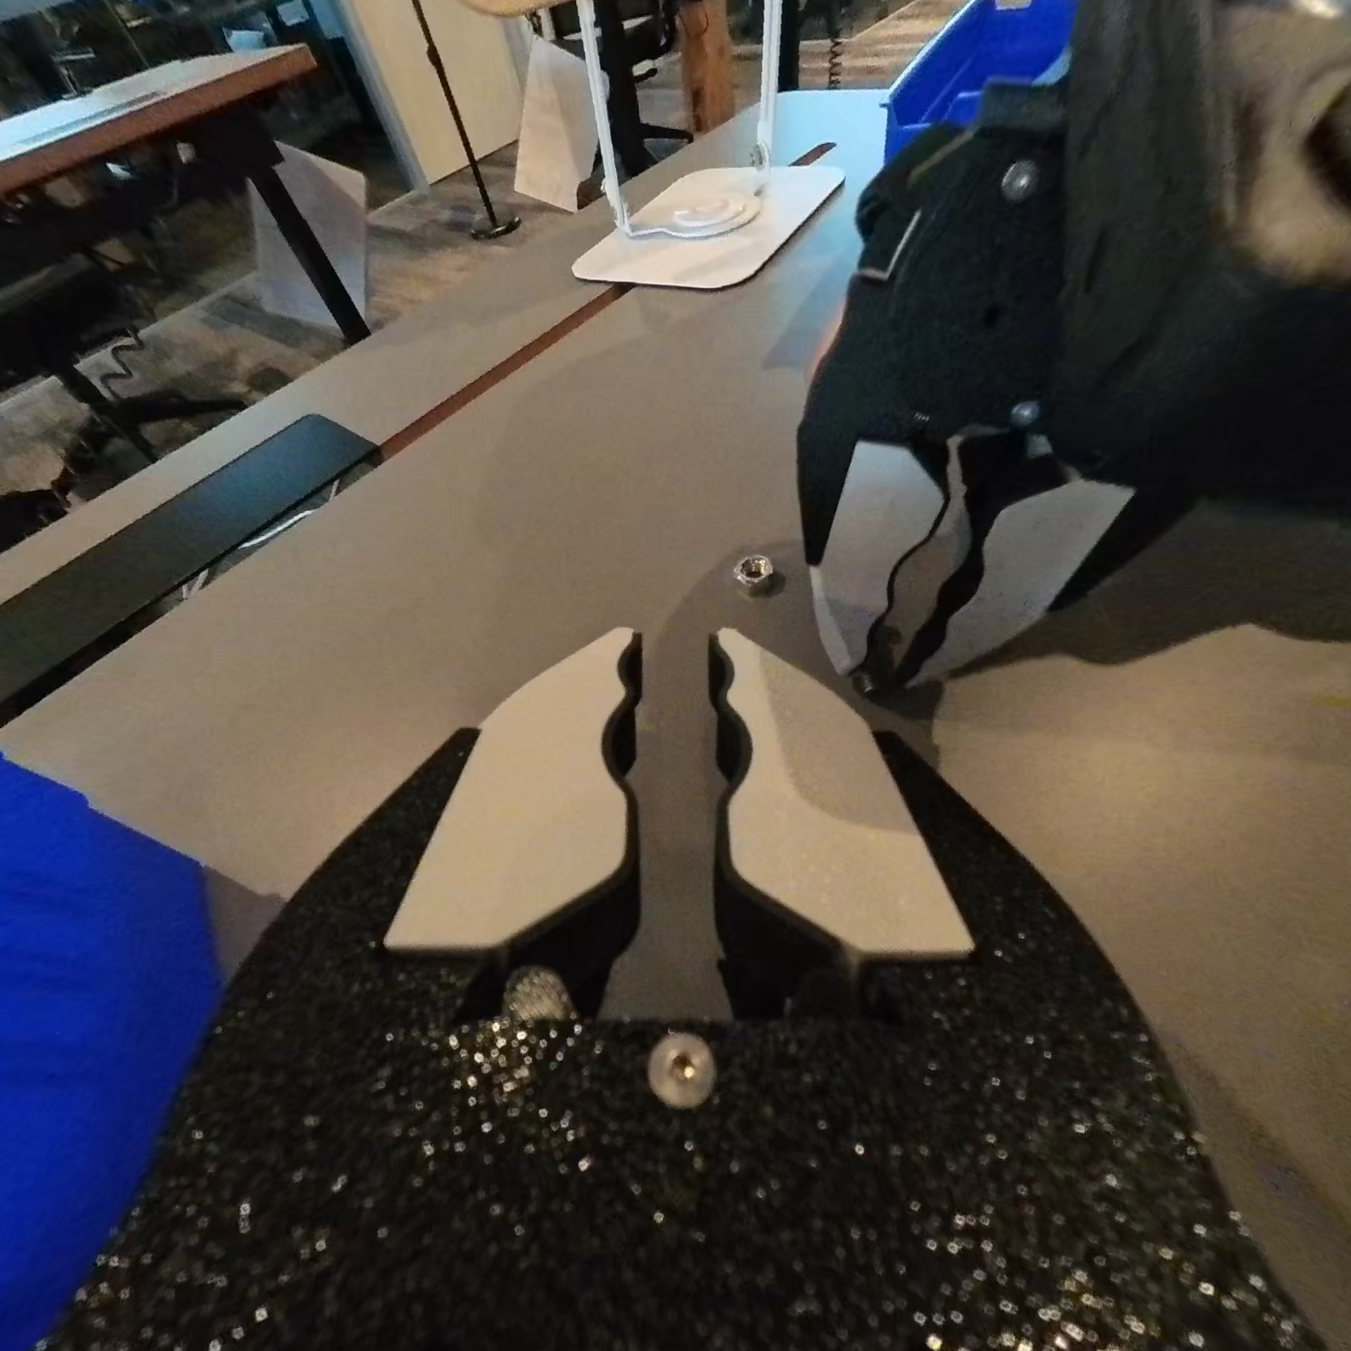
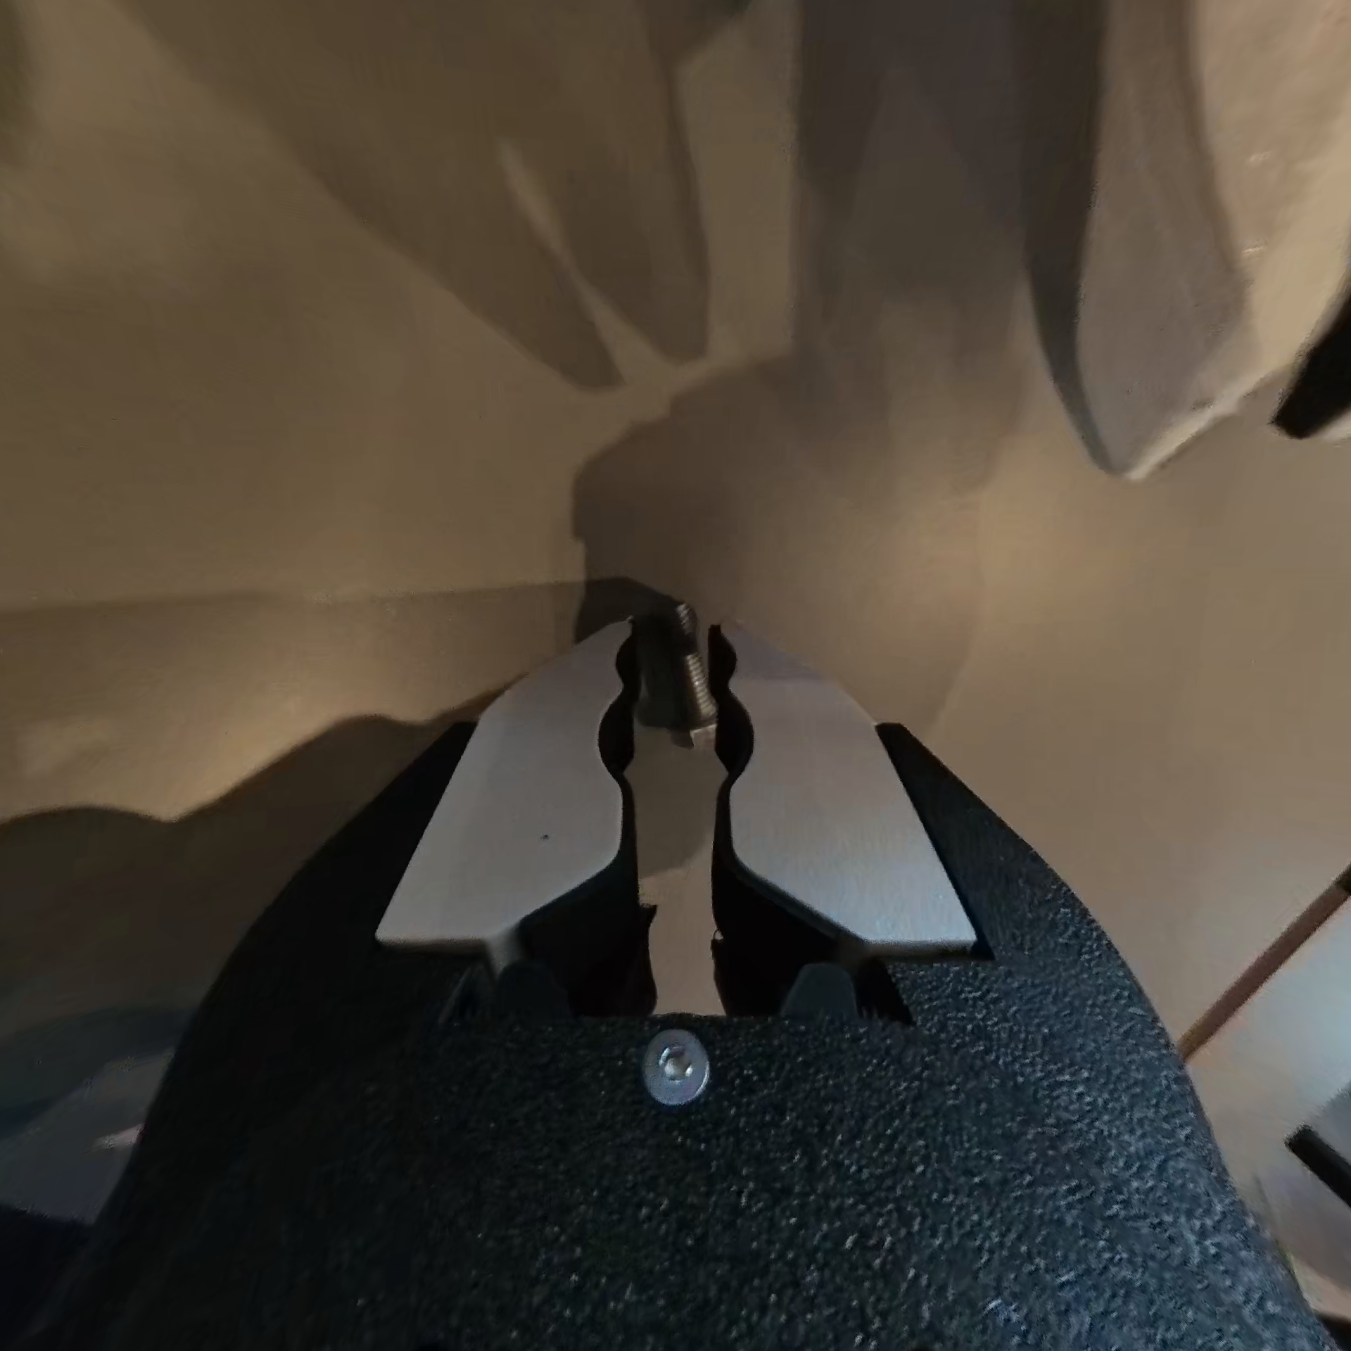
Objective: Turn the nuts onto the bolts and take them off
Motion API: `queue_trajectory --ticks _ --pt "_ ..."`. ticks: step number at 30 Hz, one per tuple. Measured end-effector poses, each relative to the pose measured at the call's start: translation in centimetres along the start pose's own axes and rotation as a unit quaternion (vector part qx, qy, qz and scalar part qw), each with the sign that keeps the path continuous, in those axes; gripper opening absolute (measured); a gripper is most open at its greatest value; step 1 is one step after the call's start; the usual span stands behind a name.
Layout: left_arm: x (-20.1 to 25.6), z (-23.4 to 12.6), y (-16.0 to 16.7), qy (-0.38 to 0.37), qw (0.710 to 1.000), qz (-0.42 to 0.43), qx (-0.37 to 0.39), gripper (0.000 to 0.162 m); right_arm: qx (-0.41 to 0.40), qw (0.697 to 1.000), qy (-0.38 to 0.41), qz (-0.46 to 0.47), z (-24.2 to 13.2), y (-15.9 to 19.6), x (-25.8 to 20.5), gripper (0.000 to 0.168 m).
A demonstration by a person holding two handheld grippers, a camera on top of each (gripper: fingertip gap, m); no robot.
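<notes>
A small silver nut (image 1: 757, 572) lies on the grey table (image 1: 512, 585), just beyond my left gripper (image 1: 676, 643), which is open and empty, low over the table. My right gripper (image 1: 888, 669) points its tips down onto the table to the right of the nut. In the right wrist view a silver bolt (image 2: 694, 680) lies on the table between the fingers of the right gripper (image 2: 676, 632). The jaws stand apart around it, wider than the bolt. In the left wrist view the bolt (image 1: 868, 684) shows only as a dark bit at the tips.
A blue bin (image 1: 972, 80) stands at the back right. A white stand with a flat base (image 1: 702, 219) is at the back centre. A black panel (image 1: 219, 497) lies along the left edge. A blue sleeve (image 1: 88, 1023) is at lower left. About 11 cm separates my left fingertips from my right. Between my right fingertips and the small silver nut (image 1: 757, 572) there is roughly 6 cm.
</notes>
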State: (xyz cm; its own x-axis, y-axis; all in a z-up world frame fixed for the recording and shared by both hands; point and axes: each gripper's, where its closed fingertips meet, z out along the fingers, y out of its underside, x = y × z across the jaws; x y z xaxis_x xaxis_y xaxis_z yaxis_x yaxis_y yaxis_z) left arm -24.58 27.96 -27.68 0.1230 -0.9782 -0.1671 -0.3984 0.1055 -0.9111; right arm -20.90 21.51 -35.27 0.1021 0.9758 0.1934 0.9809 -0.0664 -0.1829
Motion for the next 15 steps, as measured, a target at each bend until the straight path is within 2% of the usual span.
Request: queue_trajectory --ticks 3,5,8,11,15 --pt "0.2 0.1 0.1 0.005 1.0 -0.003 -0.002 0.016 -0.003 1.0 -0.008 0.012 0.3 -0.1 -0.3 0.011" --pt "0.3 0.2 0.2 0.012 1.0 -0.007 -0.001 0.016 0.015 0.999 0.022 0.04 0.0 -0.1 0.5 0.011" --pt "0.7 0.3 0.0 0.033 0.999 -0.015 0.01 0.02 0.124 0.983 0.06 0.125 -1.4 -0.5 1.7 0.01" --pt "2.0 0.6 -0.5 0.075 0.996 -0.019 0.032 0.027 0.306 0.928 0.064 0.202 -4.0 -1.6 2.2 0.01" --pt "4.9 1.3 -0.9 0.148 0.987 -0.028 0.051 0.042 0.504 0.829 0.033 0.241 -7.4 -2.8 1.8 0.009"
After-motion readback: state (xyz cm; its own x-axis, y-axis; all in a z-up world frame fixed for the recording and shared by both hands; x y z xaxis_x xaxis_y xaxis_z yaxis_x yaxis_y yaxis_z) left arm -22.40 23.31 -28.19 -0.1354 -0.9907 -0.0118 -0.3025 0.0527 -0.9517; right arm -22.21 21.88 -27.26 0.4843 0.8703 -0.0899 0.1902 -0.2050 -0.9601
